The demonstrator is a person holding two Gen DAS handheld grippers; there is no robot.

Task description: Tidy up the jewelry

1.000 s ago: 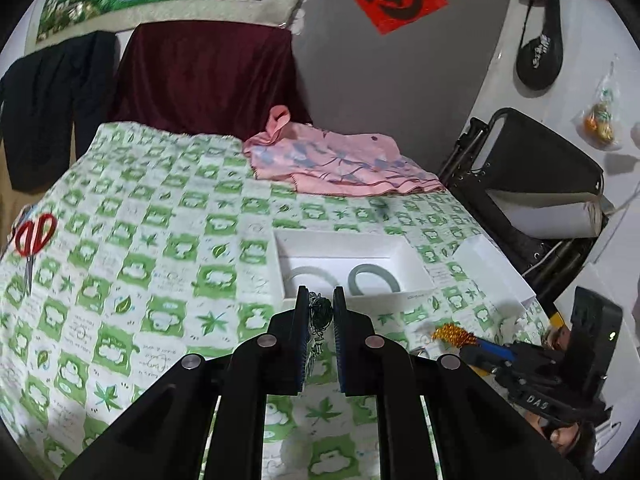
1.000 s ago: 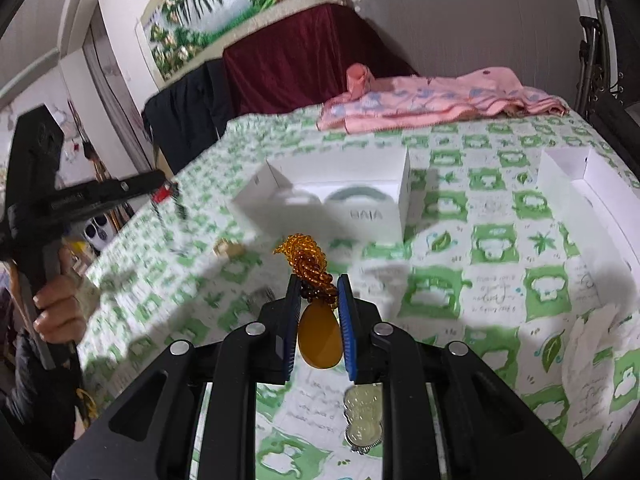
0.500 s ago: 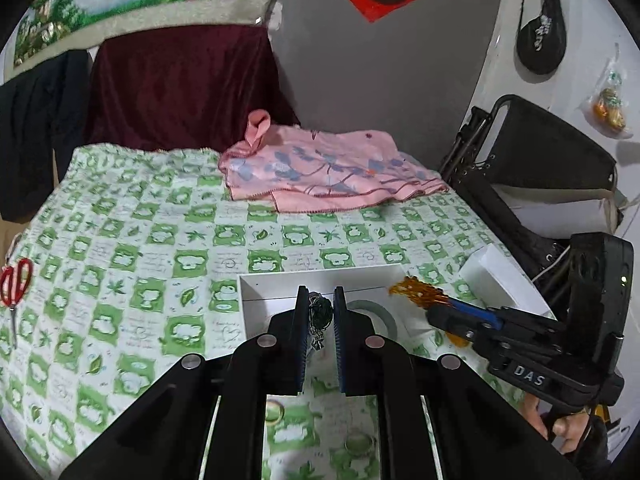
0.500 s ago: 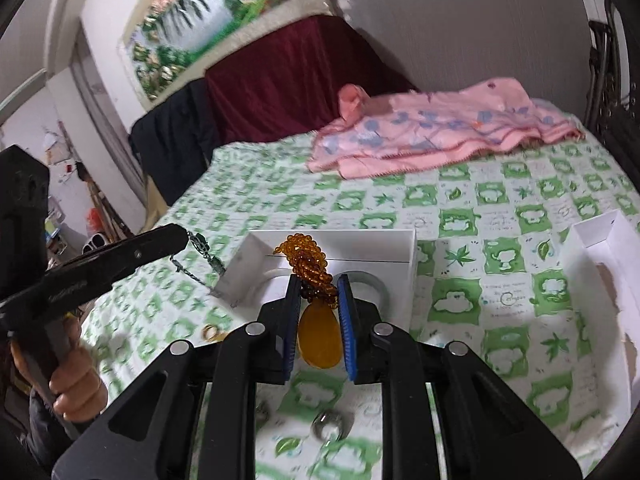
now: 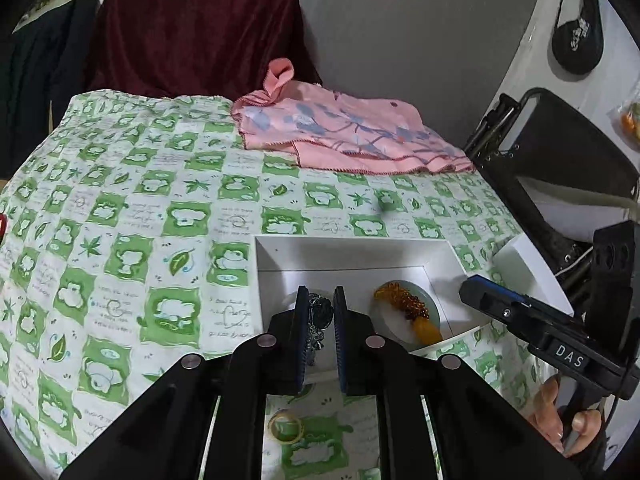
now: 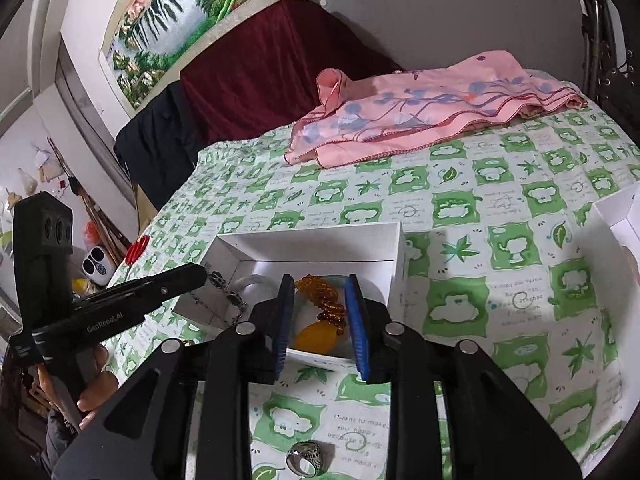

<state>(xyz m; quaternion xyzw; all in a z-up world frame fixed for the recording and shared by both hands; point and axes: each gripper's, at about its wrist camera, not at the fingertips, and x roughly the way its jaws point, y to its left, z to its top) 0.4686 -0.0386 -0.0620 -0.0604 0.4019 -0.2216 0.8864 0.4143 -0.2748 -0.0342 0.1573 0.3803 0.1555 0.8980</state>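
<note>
A white open box [image 5: 348, 252] [image 6: 320, 246] sits on the green checked cloth. My left gripper [image 5: 320, 312] is shut on a dark chain necklace [image 5: 318, 314] over the box's left half; the necklace also shows in the right wrist view [image 6: 224, 284]. My right gripper [image 6: 320, 304] is open over the box's right half. The amber bead necklace with its yellow pendant [image 6: 320, 312] [image 5: 404, 308] lies in the box on a pale green bangle [image 5: 430, 304]. A second pale bangle [image 6: 248, 284] lies on the box's left side.
A silver ring [image 6: 306, 456] and a pale yellow ring [image 5: 285, 428] lie on the cloth in front of the box. The white box lid [image 6: 616, 236] [image 5: 528, 272] lies to the right. A pink garment [image 5: 344, 132] lies at the back. Red scissors [image 6: 136, 250] lie at left.
Both grippers moved forward over the box. My right gripper opened and the amber necklace dropped into the box. My left gripper still holds the dark necklace.
</note>
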